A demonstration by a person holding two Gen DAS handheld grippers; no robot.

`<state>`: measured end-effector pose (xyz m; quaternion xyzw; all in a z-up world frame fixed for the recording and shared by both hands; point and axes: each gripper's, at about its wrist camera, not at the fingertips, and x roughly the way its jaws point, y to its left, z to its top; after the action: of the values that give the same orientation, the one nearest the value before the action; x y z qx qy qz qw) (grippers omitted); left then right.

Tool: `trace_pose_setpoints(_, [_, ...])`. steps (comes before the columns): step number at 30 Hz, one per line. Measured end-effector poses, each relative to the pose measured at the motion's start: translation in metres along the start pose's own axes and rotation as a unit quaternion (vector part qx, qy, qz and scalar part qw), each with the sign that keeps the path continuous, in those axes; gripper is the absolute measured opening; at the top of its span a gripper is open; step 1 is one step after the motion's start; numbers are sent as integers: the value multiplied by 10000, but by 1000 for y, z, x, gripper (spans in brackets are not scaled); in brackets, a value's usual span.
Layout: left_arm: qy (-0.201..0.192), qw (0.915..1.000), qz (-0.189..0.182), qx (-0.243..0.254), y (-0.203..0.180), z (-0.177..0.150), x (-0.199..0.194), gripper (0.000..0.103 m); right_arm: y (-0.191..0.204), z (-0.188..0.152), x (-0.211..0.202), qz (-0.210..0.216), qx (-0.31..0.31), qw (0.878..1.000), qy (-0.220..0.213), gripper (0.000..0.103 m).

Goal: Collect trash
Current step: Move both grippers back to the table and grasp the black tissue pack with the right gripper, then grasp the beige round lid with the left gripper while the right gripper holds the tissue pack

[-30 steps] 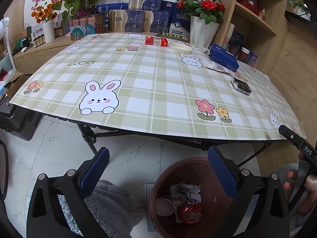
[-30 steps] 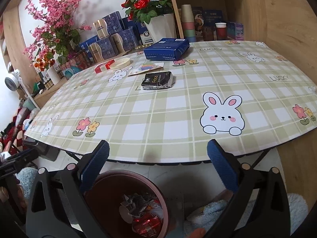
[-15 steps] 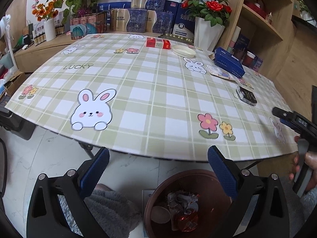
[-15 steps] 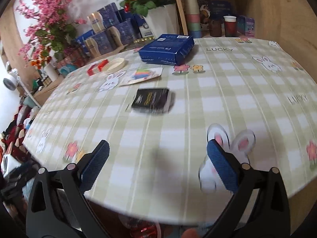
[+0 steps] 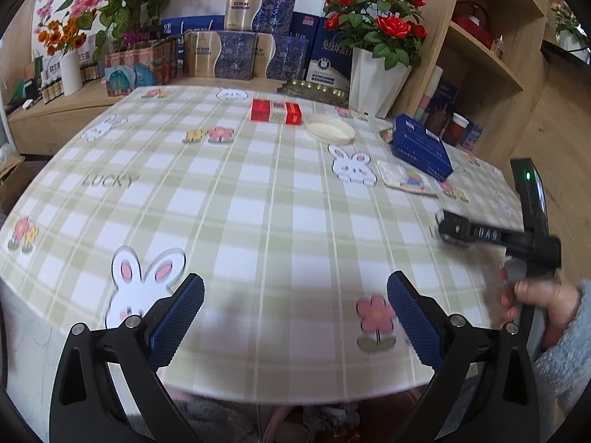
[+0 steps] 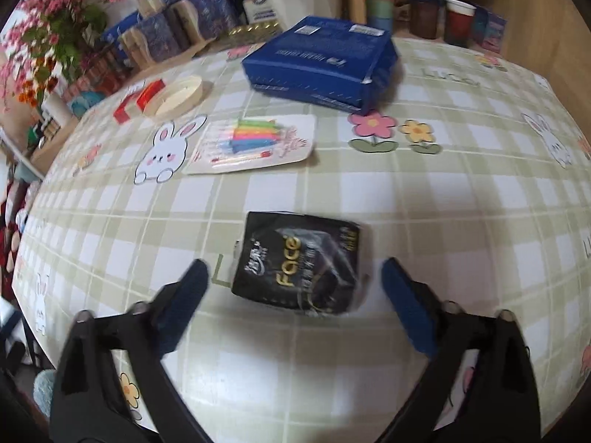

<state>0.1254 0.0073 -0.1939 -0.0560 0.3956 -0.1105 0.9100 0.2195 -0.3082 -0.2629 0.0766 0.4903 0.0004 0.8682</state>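
Note:
A black tissue pack (image 6: pixel 299 269) with gold lettering lies flat on the green checked tablecloth (image 6: pixel 443 203). My right gripper (image 6: pixel 293 277) points down at it with one finger on each side. The jaws are closing, and the blue pads stand a little off the pack's sides. My left gripper (image 5: pixel 294 288) hangs open over the table's near edge with nothing between its fingers. At the right of the left wrist view, a hand (image 5: pixel 532 295) in a grey sleeve holds the right gripper's handle.
Farther back on the table are a blue box (image 6: pixel 321 59), a card of coloured candles (image 6: pixel 255 144), a white round lid (image 6: pixel 177 96) and a red box (image 6: pixel 138 99). Gift boxes, flower vases and wooden shelves line the far side.
Both grippers moved from over the brown trash bin on the floor to over the table. The bin dropped out of view. The right gripper reached the black pack and its jaws narrowed slightly.

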Motion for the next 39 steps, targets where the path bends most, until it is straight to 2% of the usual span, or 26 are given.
trace_pose_setpoints(3, [-150,9999,53,65,1,25,8,97,-2,3,-1,-13,-172,9998,-58,68])
trace_pose_setpoints(4, [-170,9998,43,84,0,32,13,97,-6,5,-1,59,-137,9999,-68,66])
trace_pose_setpoints(7, [-184,9996,-59,228,-6,51,32,97,-18,9,-5,105,-80,9996,-231,66])
trace_pose_setpoints(13, [-59,9941,-432,996,-37,95,92,97,-31,16,-17,137,-289,9941,-1038,66])
trace_pose_setpoints(14, [5,9923,-581,1097,-42,105,105,97,-32,17,-17,105,-299,9933,-1110,66])
trace_pose_setpoints(16, [150,9907,-649,1183,-49,119,129,97,-36,18,-13,94,-230,9936,-1105,66])
trace_pose_setpoints(18, [196,9918,-462,1172,-51,131,151,97,-38,18,-13,97,-188,9934,-1131,66])
trace_pose_setpoints(21, [473,9923,-456,1049,-56,146,192,97,-44,19,-12,152,-57,9938,-1103,66])
trace_pose_setpoints(24, [578,9918,-271,1107,-60,152,217,97,-50,18,-10,152,133,9940,-1075,65])
trace_pose_setpoints(27, [815,9929,-196,841,-59,160,243,97,-54,18,-10,129,267,9934,-1106,65])
trace_pose_setpoints(34, [980,9893,305,1038,-71,174,272,97,-55,16,-10,206,291,9928,-1141,65])
trace_pose_setpoints(39, [1010,9891,428,984,-77,183,282,97,-52,15,-11,161,232,9930,-1148,65])
